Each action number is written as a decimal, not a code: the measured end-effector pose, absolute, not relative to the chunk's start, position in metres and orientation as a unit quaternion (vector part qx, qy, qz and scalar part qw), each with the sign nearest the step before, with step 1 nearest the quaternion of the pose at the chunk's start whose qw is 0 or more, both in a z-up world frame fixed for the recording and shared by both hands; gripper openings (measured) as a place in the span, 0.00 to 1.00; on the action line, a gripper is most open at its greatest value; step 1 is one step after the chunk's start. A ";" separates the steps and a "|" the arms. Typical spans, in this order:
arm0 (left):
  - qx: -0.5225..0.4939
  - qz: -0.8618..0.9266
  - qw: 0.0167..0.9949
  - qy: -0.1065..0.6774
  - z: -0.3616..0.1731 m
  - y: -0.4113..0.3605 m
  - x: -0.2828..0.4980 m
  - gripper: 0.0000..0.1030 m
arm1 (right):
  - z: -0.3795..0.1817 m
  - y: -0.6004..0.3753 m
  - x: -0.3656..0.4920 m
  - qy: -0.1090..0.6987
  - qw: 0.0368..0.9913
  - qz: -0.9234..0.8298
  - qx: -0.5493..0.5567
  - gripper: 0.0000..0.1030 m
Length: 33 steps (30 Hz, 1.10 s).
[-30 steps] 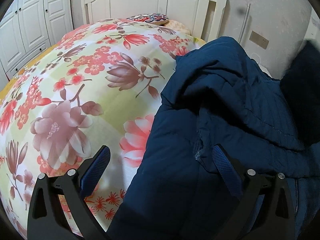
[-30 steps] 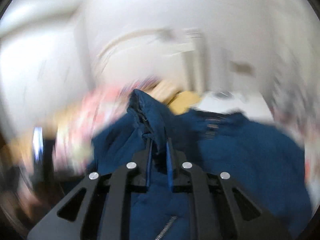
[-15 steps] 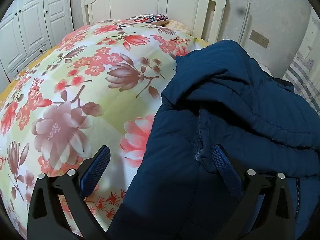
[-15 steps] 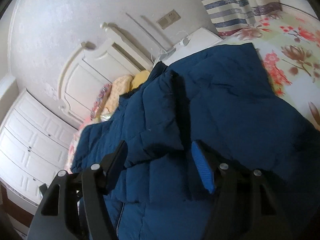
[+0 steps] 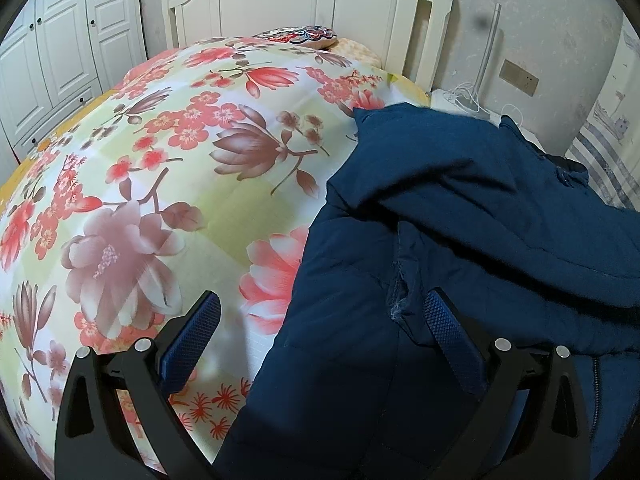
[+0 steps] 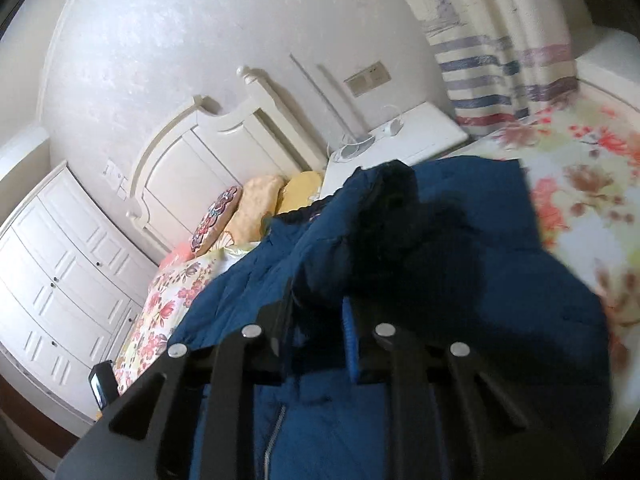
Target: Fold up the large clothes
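A large dark blue padded jacket (image 5: 460,220) lies on the right side of a floral quilt (image 5: 160,160), with one part folded over its body. My left gripper (image 5: 320,300) hangs open and wide over the jacket's left edge. Its right finger (image 5: 444,328) rests beside a frayed seam, its left finger is over the quilt, and nothing is gripped. In the right wrist view the jacket (image 6: 480,280) fills the middle, zipper (image 6: 274,432) near the bottom. My right gripper (image 6: 318,302) is closing, its jaws narrow, with a raised fold of the jacket pinched between them.
A white headboard (image 5: 300,0) and pillows (image 6: 256,200) stand at the bed's far end. A white wardrobe (image 5: 52,40) lines the left wall. A white nightstand (image 6: 400,140) with cables and a striped curtain (image 6: 500,80) are on the right. Bare quilt lies left of the jacket.
The right gripper let go of a lifted jacket part, opened wide, rolled and shifted, then narrowed on a fold of the jacket. The left gripper stayed still and open.
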<state>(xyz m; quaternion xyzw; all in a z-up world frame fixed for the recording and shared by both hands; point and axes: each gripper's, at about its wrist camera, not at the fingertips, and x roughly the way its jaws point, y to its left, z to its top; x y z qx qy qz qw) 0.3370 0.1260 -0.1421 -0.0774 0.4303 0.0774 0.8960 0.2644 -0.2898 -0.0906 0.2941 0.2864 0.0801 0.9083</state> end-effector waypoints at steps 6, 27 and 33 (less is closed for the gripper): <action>-0.078 0.077 0.896 0.430 -0.142 0.127 0.337 0.96 | -0.144 -0.303 0.266 0.364 0.882 0.036 0.297 0.21; -0.078 0.081 0.895 0.431 -0.142 0.124 0.336 0.96 | -0.069 -0.239 0.279 0.296 0.954 -0.018 0.051 0.57; -0.070 0.092 0.901 0.418 -0.135 0.122 0.332 0.96 | -0.132 -0.238 0.311 0.378 0.925 -0.025 0.005 0.58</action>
